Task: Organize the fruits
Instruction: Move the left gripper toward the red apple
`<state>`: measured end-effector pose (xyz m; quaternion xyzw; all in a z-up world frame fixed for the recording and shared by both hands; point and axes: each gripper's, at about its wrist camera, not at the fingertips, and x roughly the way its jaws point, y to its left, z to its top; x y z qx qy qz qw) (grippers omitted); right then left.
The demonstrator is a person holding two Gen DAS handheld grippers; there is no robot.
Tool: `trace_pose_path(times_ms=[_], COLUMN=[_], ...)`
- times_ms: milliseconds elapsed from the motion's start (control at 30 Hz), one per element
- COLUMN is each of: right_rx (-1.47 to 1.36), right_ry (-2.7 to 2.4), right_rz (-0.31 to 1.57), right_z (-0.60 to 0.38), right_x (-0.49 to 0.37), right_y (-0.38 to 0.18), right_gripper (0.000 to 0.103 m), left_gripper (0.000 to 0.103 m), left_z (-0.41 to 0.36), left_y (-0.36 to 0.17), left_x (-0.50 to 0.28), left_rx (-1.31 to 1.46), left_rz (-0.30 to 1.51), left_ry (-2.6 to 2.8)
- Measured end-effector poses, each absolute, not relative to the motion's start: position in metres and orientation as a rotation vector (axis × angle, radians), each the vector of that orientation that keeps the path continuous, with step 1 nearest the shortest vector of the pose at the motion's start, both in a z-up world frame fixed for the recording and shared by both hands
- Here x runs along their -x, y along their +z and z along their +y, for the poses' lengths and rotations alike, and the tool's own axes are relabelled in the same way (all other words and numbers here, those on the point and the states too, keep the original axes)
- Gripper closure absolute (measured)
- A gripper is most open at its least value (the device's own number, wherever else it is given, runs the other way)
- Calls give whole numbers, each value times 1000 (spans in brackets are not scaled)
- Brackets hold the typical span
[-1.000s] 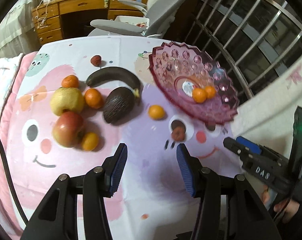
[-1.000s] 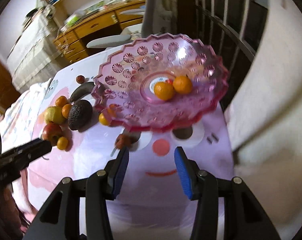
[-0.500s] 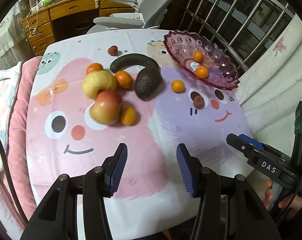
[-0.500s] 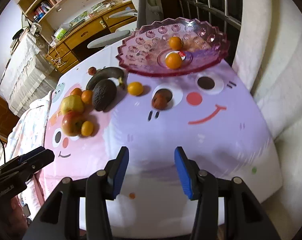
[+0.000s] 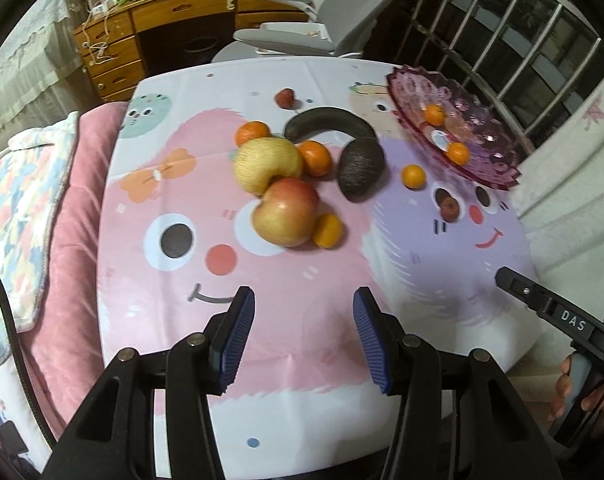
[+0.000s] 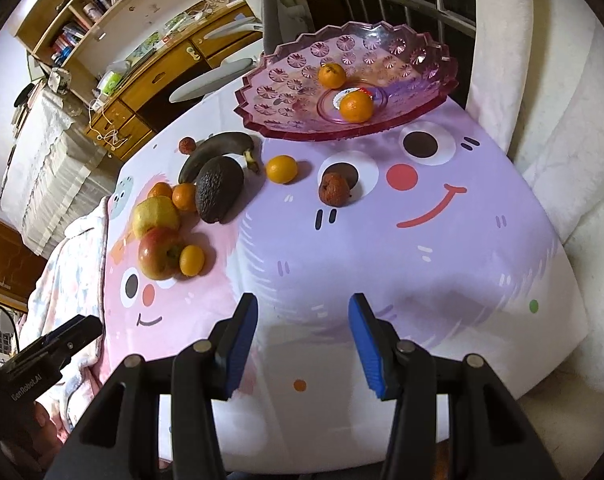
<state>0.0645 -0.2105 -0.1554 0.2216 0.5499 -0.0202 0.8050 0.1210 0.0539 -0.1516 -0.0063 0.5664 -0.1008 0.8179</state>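
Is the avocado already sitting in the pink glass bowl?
No, the avocado lies on the tablecloth beside the banana, while the pink bowl holds only two small oranges.

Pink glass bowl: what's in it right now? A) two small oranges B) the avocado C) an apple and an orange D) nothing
A: the pink glass bowl holds two small oranges, one at its centre and one farther back; every other fruit lies on the tablecloth.

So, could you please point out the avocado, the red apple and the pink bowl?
avocado [image 6: 218, 190], right wrist view, middle of its dark skin.
red apple [image 5: 286, 216], left wrist view, its upper face.
pink bowl [image 6: 286, 80], right wrist view, patterned inner wall.
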Motion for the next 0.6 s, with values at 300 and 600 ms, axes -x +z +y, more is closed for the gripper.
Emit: trace_pose_path(times_ms=[300, 600], right_rx=[-495, -474], right_ry=[-50, -70], right_rz=[1225, 1242], right_z=[-225, -236], right_x=[-102, -142], right_y=[-176, -202], right_gripper=[55, 55], left_gripper=[38, 29], left_z=[49, 39], left_y=[-159, -196], left_x=[-163, -206], left_rx=[-65, -106], left_rz=[1243, 1360], left_ry=[-134, -55])
